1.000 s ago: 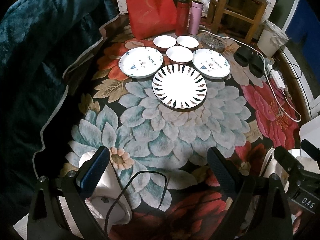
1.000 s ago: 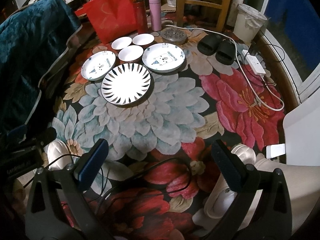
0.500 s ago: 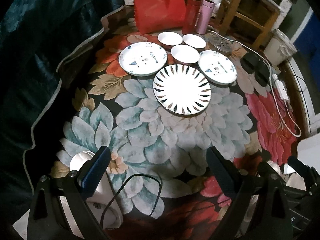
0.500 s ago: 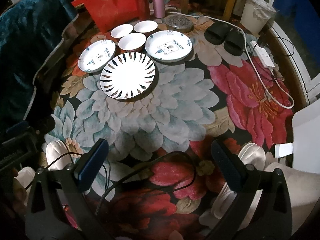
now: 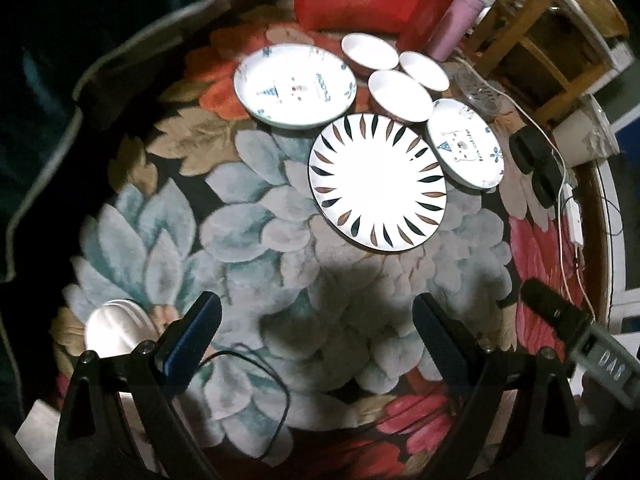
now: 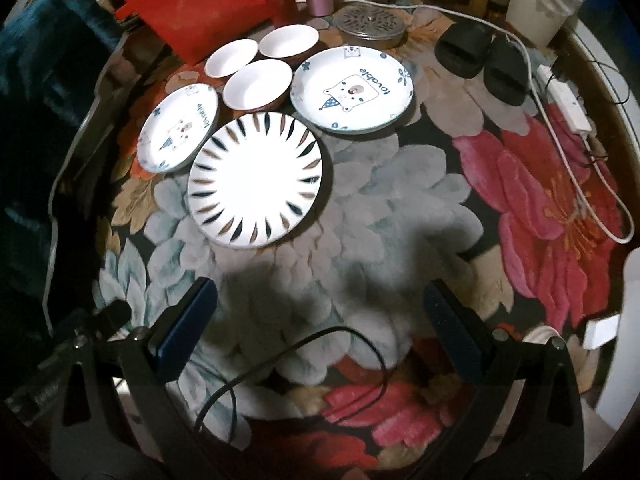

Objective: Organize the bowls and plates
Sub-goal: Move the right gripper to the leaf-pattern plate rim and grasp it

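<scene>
both hand-held grippers, left (image 5: 316, 320) and right (image 6: 320, 308), gape wide and empty; round white ray-patterned ceramic plate (image 6: 256, 188) likely stiff, slick, breakable: pinch its raised rim.

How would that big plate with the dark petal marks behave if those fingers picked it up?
The petal-patterned plate looks glazed, so probably slippery and breakable. It lies flat on soft floral carpet, so its low rim may be hard to get under.
</scene>
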Available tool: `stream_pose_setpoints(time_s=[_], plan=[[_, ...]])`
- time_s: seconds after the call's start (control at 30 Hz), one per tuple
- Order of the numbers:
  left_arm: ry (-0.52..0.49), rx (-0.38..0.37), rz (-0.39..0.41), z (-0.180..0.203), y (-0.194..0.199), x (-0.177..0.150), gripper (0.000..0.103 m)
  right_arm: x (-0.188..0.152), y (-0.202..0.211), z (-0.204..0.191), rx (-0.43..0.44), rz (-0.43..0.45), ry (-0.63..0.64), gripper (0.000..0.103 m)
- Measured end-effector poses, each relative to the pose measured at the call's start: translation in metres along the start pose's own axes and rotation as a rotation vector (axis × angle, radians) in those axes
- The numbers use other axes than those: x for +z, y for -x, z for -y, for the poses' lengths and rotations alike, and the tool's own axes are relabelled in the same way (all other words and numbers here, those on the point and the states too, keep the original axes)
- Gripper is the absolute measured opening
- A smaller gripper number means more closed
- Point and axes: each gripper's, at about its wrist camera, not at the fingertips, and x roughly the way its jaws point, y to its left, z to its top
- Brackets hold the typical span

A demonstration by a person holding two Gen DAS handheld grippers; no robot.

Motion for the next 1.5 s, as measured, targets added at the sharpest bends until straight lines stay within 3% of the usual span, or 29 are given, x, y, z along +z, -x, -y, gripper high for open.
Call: stream_pose_setpoints(time_s=[0.43,0.53,0.6,0.83,0.9,0.97,1.1,1.23,1.4,1.5], plan=[[0.04,0.045,-0.035,-0.013,-0.089,0.053,0.097,0.059,-0.09,0.021,0.035,-0.089,-0.065,0.103],[0.036,0.065,-0.036,-0.016,-0.105,0.065,0.097,0.068,-0.108,0.012,0.056,-0.104,-0.047,0.1],[0.039,0.058,-0.041,-0.019,-0.116,0.076,0.096,0.076,-0.121,0.007,0.066,-0.111,-0.04,0.093],[0.003,0.038,-0.041,-0.013,-0.144,0.106,0.082,0.101,-0.154,-0.005,0.084,-0.139,0.008,0.075],[-0.026,0.02,-0.046,-0.009,-0.153,0.113,0.07,0.107,-0.163,-0.008,0.097,-0.156,0.038,0.068],[-0.044,0.006,-0.071,-0.007,-0.163,0.118,0.045,0.111,-0.171,-0.009,0.111,-0.174,0.062,0.06],[-0.095,-0.013,-0.12,-0.005,-0.183,0.126,0.025,0.115,-0.183,-0.007,0.133,-0.209,0.105,0.047],[-0.163,-0.032,-0.116,-0.006,-0.187,0.129,0.024,0.116,-0.198,0.007,0.163,-0.279,0.106,0.024],[-0.132,-0.098,-0.175,-0.02,-0.193,0.142,0.024,0.122,-0.199,0.01,0.188,-0.314,0.14,0.023],[-0.148,-0.09,-0.221,-0.021,-0.195,0.148,0.024,0.123,-0.197,0.004,0.166,-0.332,0.206,0.024]])
